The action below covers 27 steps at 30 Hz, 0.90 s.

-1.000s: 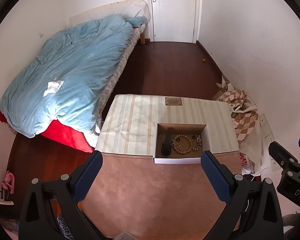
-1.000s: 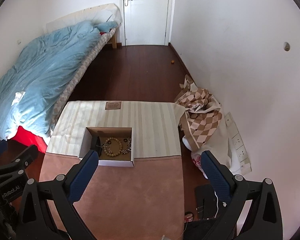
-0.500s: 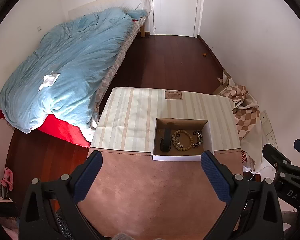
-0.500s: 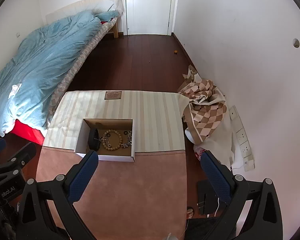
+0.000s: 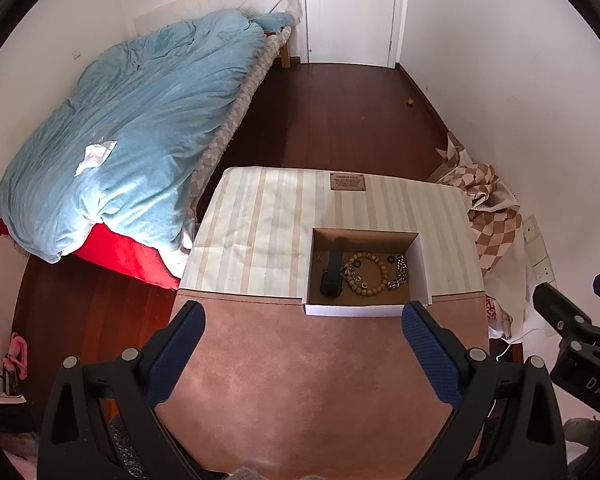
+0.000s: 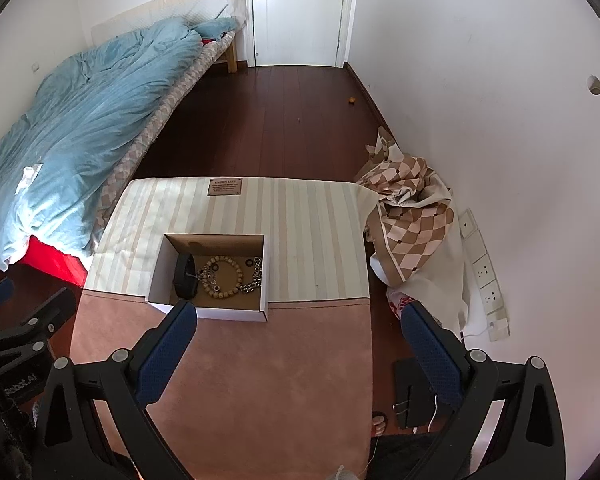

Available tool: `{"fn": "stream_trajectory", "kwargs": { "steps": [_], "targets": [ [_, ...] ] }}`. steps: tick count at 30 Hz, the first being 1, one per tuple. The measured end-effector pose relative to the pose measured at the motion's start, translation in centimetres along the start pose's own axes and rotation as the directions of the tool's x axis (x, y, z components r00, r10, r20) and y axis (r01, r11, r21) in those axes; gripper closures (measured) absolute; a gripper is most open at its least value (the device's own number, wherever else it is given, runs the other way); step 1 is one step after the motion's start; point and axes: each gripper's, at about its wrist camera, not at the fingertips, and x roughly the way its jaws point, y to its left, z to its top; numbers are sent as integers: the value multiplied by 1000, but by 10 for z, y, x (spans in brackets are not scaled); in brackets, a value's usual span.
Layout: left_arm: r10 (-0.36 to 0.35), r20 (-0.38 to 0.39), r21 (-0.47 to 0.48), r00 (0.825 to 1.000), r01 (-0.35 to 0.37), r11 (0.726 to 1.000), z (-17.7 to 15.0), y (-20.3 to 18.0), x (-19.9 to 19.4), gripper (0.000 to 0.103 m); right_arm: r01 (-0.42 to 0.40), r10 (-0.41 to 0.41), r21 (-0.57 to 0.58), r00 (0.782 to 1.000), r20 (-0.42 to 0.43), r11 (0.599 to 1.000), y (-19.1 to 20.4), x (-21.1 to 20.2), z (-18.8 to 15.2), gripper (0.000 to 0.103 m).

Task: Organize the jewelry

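Now both grippers – left gripper (image 5: 303,322), right gripper (image 6: 300,320) – spread wide, empty, above table (image 5: 300,368); box (image 5: 364,310) holds bead bracelet (image 5: 367,272).

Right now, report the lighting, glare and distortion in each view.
Left wrist view: fisheye bends the walls, black vignette at the corners, sunlight bleaches the light-blue duvet. Right wrist view: same curvature, the same duvet glare, and the open white cardboard box of jewelry is sharp, its far wall shading the inside.

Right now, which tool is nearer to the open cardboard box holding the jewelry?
Left tool: the box sits almost straight ahead of it. The right tool is off to the box's right, over bare tabletop.
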Motion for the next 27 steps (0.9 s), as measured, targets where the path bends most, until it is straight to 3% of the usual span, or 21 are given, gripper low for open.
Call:
{"fn": "stream_trajectory", "kwargs": {
  "steps": [27],
  "targets": [
    [-3,17,2,1000,3,1000,1,1,-13,3,-19,19,7,1000,7,1000,6,-5,-3,0]
  ]
}}
